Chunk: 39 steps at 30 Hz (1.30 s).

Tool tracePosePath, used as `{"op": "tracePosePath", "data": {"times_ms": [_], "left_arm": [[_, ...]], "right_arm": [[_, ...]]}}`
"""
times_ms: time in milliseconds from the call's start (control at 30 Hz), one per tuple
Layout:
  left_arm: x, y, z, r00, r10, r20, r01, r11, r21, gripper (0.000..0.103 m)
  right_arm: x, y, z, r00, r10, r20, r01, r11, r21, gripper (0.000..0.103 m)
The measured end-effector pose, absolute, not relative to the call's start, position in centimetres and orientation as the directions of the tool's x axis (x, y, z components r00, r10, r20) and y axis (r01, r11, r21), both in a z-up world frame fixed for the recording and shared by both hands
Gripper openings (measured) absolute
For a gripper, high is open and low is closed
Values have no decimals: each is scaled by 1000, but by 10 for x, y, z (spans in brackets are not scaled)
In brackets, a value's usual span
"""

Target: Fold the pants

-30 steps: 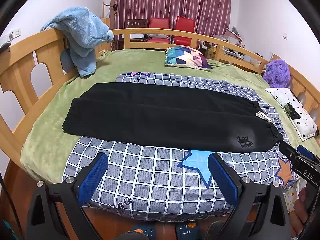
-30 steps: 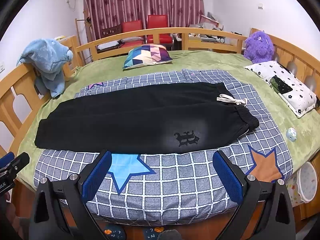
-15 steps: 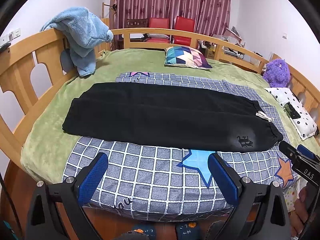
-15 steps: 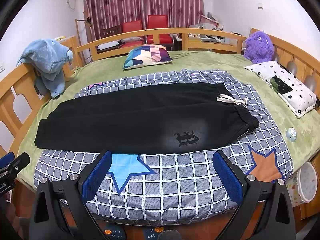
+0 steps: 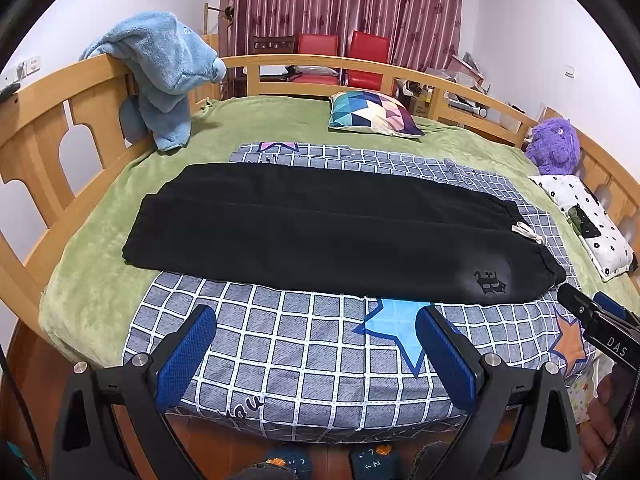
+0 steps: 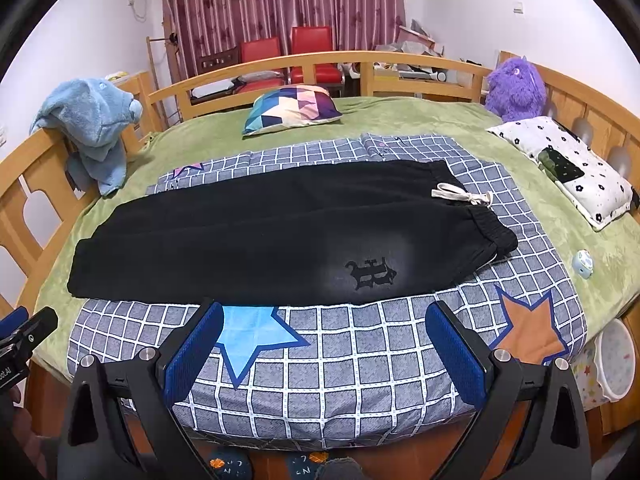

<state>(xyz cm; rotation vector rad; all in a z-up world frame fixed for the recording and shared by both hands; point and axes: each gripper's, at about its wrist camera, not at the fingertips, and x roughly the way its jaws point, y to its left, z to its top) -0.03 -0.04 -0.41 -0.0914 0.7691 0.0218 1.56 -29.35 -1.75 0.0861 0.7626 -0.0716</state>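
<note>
Black pants point(image 5: 328, 228) lie flat, legs stacked; left tongs point(image 5: 316, 344) and right tongs point(image 6: 320, 340) released.

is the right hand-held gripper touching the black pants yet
Apart. In the right wrist view the open right hand-held gripper sits short of the black pants, with checked blanket showing between its fingertips and the near hem.

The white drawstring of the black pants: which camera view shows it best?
The right wrist view. There the white drawstring lies near the picture's middle, large, its knot and loose ends clear against the black pants. In the left wrist view the drawstring sits toward the right edge, small, and its knot is hard to make out.
</note>
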Motion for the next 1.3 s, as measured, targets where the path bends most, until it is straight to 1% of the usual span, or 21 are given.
{"op": "tracePosePath", "data": {"times_ms": [133, 233, 300, 333, 433, 467, 533, 567, 700, 800, 867, 900, 933, 1000, 1033, 1067, 1100, 1167, 1200, 1267, 1300], "left_arm": [[3, -1, -6, 715, -36, -698, -39, 995, -91, 101], [5, -1, -6, 700, -83, -709, -26, 990, -141, 101], [8, -2, -5, 698, -111, -708, -15, 985, -170, 100], [11, -2, -5, 705, -104, -702, -9, 988, -155, 99], [20, -4, -7, 711, -124, -692, 6, 985, -170, 99], [24, -4, -9, 715, -148, -683, 22, 981, -190, 99], [29, 0, -10, 719, -174, -673, 35, 976, -215, 94], [30, 4, -10, 721, -180, -670, 40, 975, -219, 94], [33, 30, -3, 729, -174, -662, 13, 971, -240, 94], [41, 50, -8, 732, -131, -669, -29, 974, -223, 94], [48, 61, -17, 734, -111, -670, -43, 977, -209, 94], [51, 67, -24, 740, -91, -667, -59, 978, -199, 94], [56, 73, -32, 736, -74, -673, -77, 979, -191, 94], [69, 86, -51, 705, -103, -701, -76, 973, -219, 94], [74, 91, -59, 690, -114, -715, -80, 969, -232, 94], [78, 97, -70, 670, -119, -733, -92, 966, -242, 94], [83, 102, -81, 667, -120, -736, -102, 963, -249, 93], [92, 109, -105, 647, -86, -758, -121, 970, -213, 87], [98, 112, -117, 626, -59, -777, -140, 972, -187, 86], [107, 119, -135, 616, -68, -785, -149, 968, -201, 85], [116, 126, -146, 615, -87, -783, -156, 961, -230, 85]], "right_arm": [[16, -291, -18, 725, -38, -688, 92, 995, 43, 100], [15, -290, -17, 737, -23, -675, 75, 996, 49, 100], [14, -290, -16, 747, 2, -665, 62, 995, 73, 100], [15, -291, -16, 752, 11, -659, 62, 994, 87, 100], [21, -293, -20, 758, 33, -652, 66, 990, 128, 100], [23, -294, -22, 761, 39, -647, 68, 988, 140, 99], [25, -293, -21, 767, 20, -641, 81, 989, 127, 99], [24, -292, -17, 779, 19, -626, 70, 991, 117, 99], [16, -293, 3, 845, 33, -533, -8, 999, 50, 99], [22, -299, 6, 854, 17, -519, -15, 1000, 9, 99], [31, -308, 0, 849, 13, -528, -12, 1000, 7, 99], [38, -315, -7, 837, 19, -547, -10, 1000, 20, 99], [47, -323, -16, 812, 43, -582, -15, 998, 54, 99], [63, -338, -35, 766, 114, -633, -31, 990, 140, 99], [70, -346, -47, 747, 141, -650, -26, 983, 183, 97], [76, -353, -60, 738, 149, -658, -14, 978, 206, 93], [81, -357, -71, 731, 141, -668, 0, 978, 208, 92], [94, -367, -101, 712, 96, -696, 50, 981, 187, 90], [97, -371, -112, 709, 81, -701, 69, 981, 183, 88], [104, -382, -139, 694, 63, -717, 112, 975, 194, 79], [108, -389, -151, 684, 64, -727, 131, 969, 208, 77]]}}
